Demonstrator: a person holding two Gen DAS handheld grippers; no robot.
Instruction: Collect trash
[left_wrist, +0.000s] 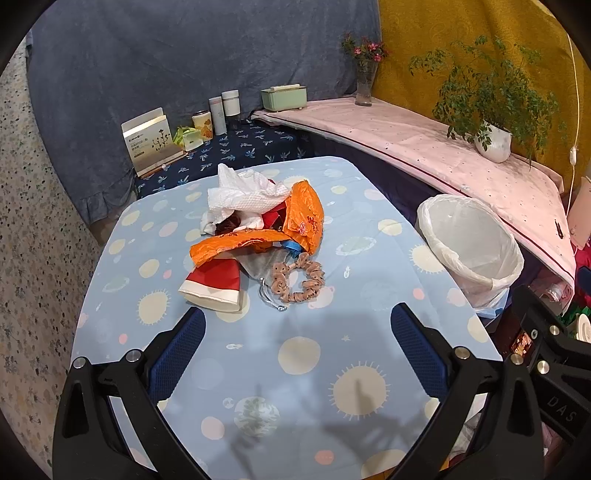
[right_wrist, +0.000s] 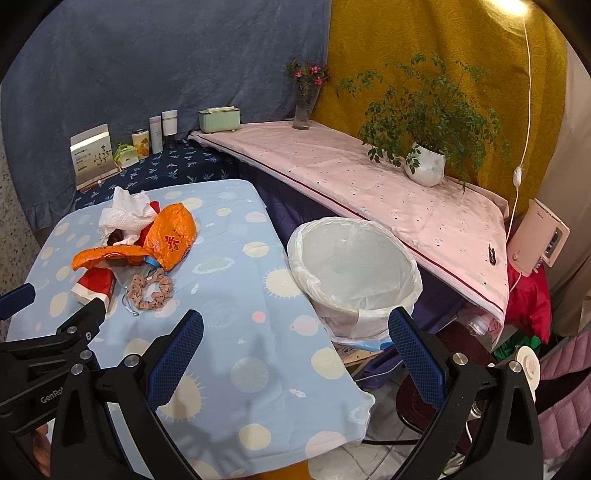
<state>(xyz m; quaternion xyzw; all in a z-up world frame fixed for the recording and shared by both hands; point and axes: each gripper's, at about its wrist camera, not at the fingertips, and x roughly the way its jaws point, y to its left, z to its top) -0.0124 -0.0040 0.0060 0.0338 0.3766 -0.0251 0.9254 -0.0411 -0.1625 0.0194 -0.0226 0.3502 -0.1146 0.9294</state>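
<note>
Right now I have both sets of jaws spread wide with nothing between them. My left gripper (left_wrist: 297, 325) hovers over the blue sun-and-planet tablecloth (left_wrist: 306, 362), and only bare cloth shows in the gap between its blue pads. Just ahead of its left finger lies a red paper cup (left_wrist: 212, 282) on its side, mouth toward me. Slightly right of that, straight ahead of the gap, sits a beige dotted scrunchie (left_wrist: 300, 277) beside a clear plastic wrapper (left_wrist: 264, 271). Farther out along the same line the rest of the trash heap rises: an orange plastic bag (left_wrist: 295, 221) draped over the pile, with crumpled white paper towel (left_wrist: 245, 195) at its far side.

My right gripper (right_wrist: 295, 330) hangs over the table's right edge. Its left finger is over the cloth, while its right finger sits off the table, in front of the near rim of the white-lined trash bin (right_wrist: 354, 266). That bin stands beside the table, ahead of the gap and slightly right. The trash heap lies well off to the left of these jaws, with the other gripper's black frame showing at the left edge of this view.

Beyond everything, a pink-covered shelf (right_wrist: 369, 177) carries a potted plant (right_wrist: 424, 147) and a flower vase (right_wrist: 304, 107).
</note>
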